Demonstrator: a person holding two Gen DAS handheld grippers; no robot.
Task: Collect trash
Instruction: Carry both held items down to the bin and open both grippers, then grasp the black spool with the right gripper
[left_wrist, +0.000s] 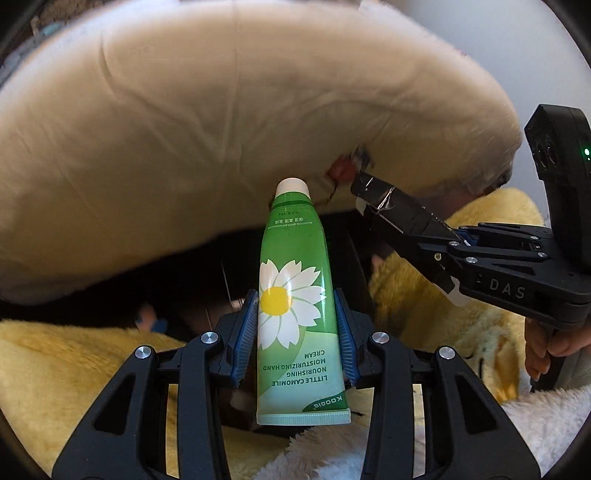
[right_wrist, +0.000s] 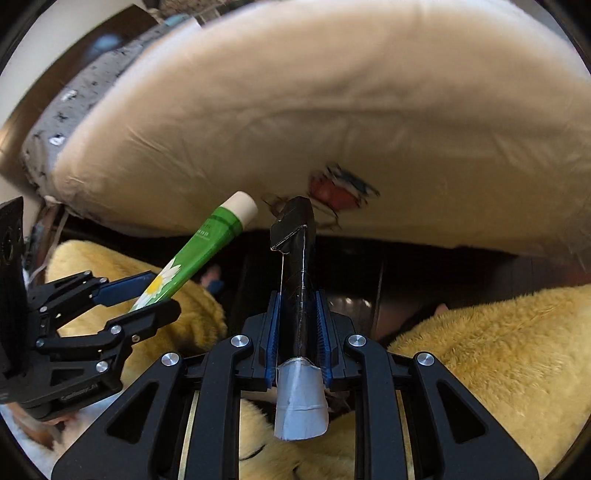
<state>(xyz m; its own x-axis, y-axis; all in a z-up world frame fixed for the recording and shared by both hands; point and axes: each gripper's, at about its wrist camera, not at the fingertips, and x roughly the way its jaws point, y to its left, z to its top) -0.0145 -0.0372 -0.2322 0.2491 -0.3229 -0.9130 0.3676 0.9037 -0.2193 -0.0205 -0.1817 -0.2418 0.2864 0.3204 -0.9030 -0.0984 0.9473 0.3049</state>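
Green tube and black carton both in hand

Left wrist view: our left gripper (left_wrist: 295, 334) clamps the hand cream tube (left_wrist: 295, 295) mid-body, cap forward, for steady carrying.

Right wrist view: our right gripper (right_wrist: 299, 332) pinches the flattened black carton (right_wrist: 297, 280) lengthwise over the yellow blanket (right_wrist: 498, 350), beneath the cream pillow (right_wrist: 332, 110).

A glossy green plastic hand cream tube (left_wrist: 295, 295) is clamped between ribbed blue pads (left_wrist: 245, 336) of the matt black plastic left gripper (left_wrist: 295, 338). A shiny black carton (right_wrist: 297, 273) is pinched in the right gripper (right_wrist: 299, 332). Beyond the fingertips, smooth cream cloth (left_wrist: 221, 110) is seen; beneath them, fluffy yellow plush (right_wrist: 498, 350).
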